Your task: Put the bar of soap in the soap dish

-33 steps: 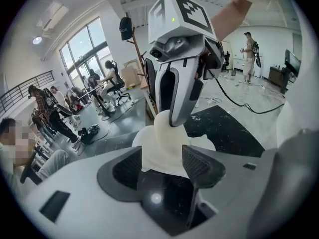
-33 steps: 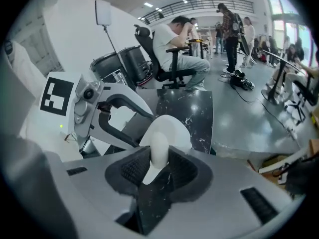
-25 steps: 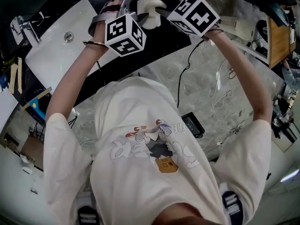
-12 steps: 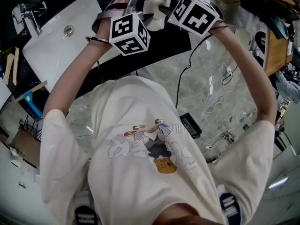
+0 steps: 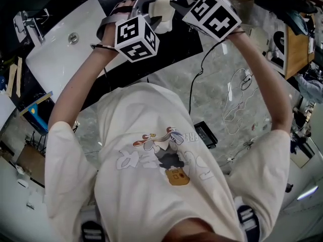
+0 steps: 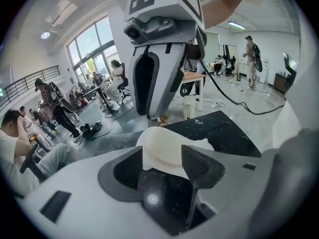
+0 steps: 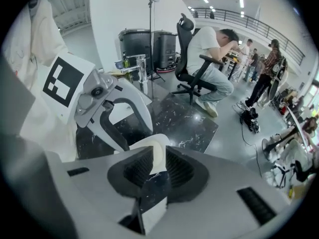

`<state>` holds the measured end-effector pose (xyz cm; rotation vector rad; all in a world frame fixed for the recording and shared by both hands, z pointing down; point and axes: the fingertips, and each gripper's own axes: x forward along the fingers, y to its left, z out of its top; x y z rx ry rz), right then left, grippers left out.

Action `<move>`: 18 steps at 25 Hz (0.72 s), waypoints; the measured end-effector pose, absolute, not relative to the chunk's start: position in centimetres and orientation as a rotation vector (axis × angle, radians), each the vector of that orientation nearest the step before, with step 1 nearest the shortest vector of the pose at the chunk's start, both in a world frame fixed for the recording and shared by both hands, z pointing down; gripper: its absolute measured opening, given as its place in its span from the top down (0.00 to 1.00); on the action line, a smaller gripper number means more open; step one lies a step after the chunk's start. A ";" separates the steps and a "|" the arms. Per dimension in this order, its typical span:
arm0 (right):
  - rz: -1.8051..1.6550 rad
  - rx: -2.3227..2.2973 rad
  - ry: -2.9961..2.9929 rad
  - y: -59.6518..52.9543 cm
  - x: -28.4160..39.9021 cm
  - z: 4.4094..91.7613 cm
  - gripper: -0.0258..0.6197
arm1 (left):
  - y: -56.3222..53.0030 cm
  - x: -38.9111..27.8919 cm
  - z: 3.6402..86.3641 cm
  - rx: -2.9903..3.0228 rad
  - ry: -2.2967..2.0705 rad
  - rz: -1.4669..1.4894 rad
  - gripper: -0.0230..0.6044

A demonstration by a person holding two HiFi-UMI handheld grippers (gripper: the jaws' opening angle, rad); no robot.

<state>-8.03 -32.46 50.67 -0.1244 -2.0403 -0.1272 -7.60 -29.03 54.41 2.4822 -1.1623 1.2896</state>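
- The left gripper point(image 6: 167, 158) is clamped on a cream-white, rounded soap dish point(image 6: 167, 143) with a wavy edge. Its dark pads press on either side of a creamier domed part, and a whiter flange spreads out past the right-hand pad.
- I cannot tell whether that dome is the dish's own bowl or the bar of soap sitting in it.
- The right gripper point(image 7: 158, 161) has its jaws set narrow. They have just been closing, and a thin pale edge of the same dish stands pinched between the ribbed pads.
- The two grippers meet tip to tip, the right one reaching down onto the far side of the dish from the left one's jaws. The dish is therefore held up between them, clear of any surface.
- A black marble counter point(image 5: 176, 42) lies below both grippers.
- A white rectangular sink point(image 5: 58, 59) is set into the counter out beyond the left gripper's outer side. A chrome tap point(image 5: 31, 24) stands at the sink's far end.
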 end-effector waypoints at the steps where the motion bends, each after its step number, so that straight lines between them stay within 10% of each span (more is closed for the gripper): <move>1: -0.111 -0.087 -2.073 -32.4 -8.0 50.3 0.86 | -28.8 -7.5 54.1 2.480 -1.169 1.280 0.56; 11: 0.061 0.259 -2.328 -29.5 -5.1 46.4 0.95 | -26.0 -7.7 48.4 2.443 -1.391 1.117 0.92; 18: 0.225 0.481 -2.447 -25.3 -2.3 44.4 0.95 | -22.2 -7.1 46.7 2.417 -1.447 1.034 0.95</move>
